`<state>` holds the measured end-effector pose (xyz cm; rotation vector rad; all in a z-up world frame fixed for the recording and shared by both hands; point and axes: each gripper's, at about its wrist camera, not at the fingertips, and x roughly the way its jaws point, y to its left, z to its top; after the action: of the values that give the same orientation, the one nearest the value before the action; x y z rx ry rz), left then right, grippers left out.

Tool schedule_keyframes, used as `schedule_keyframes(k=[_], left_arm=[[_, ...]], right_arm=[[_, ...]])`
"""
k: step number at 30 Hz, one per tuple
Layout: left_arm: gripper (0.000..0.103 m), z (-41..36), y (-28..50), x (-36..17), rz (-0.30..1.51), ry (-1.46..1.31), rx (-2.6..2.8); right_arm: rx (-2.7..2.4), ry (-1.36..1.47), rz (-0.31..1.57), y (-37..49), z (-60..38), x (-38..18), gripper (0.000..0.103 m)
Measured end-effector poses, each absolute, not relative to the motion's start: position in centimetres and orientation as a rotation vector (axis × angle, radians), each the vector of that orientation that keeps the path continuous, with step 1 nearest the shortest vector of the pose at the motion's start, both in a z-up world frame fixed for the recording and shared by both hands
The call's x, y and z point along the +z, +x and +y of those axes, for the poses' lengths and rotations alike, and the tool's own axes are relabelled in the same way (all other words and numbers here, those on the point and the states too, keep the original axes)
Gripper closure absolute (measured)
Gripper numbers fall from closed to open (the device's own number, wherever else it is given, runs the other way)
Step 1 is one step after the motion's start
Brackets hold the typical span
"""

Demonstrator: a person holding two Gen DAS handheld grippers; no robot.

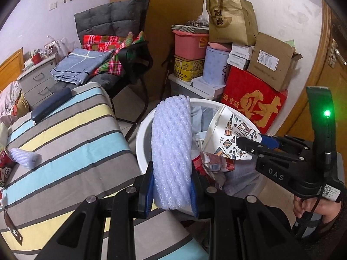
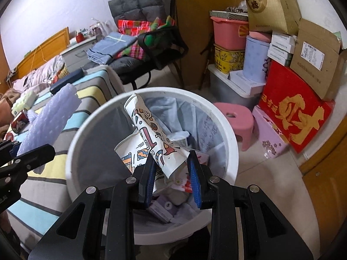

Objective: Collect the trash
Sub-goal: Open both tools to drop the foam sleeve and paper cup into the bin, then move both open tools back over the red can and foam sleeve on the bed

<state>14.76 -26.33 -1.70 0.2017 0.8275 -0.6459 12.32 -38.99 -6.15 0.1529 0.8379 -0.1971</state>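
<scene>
Left claw (image 1: 172, 191) clamped on soft, feather-light foam netting (image 1: 171, 151) beside the bin (image 2: 225, 125), squashing easily at mid-length; right claw (image 2: 172, 178) seemingly parted, barely pinching crumpled printed paper packaging (image 2: 151, 138) over the bin.

1. Straight down into the white bin (image 2: 225, 130) there is open room along the far liner wall; the printed paper carton (image 2: 151, 138) fills the near middle.
2. Left, the striped bed (image 1: 71, 130) presses against the rim.
3. Right, the pink stool (image 2: 234, 117) and red box (image 2: 297, 106) crowd the floor.
</scene>
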Motion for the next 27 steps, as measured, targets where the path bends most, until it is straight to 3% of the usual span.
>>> schedule_keyframes(k=[8,10,11,12,14,27], left_arm=[[0.071,-27.1,15.0,-2.5,0.846,0.195,-0.667],[0.055,-27.2,15.0,-2.5,0.849,0.184,-0.681],[0.051,-27.2,14.9,-2.5,0.847,0.184,-0.682],[0.048,-27.2,14.8,-2.5,0.842,0.182,-0.685],[0.048,-27.0,14.8,-2.3,0.841,0.174,-0.690],[0.045,-24.5,14.9,-1.4,0.827,0.125,-0.638]], right_arm=[[-0.222,0.126,0.874,12.5,-39.5,-6.7,0.072],[-0.229,0.117,0.875,12.5,-39.5,-6.8,0.071],[-0.235,0.114,0.872,12.4,-39.6,-6.8,0.063],[-0.236,0.114,0.869,12.4,-39.6,-6.7,0.048],[-0.230,0.123,0.852,12.2,-39.6,-6.6,0.039],[-0.225,0.134,0.820,12.0,-38.6,-5.7,0.039]])
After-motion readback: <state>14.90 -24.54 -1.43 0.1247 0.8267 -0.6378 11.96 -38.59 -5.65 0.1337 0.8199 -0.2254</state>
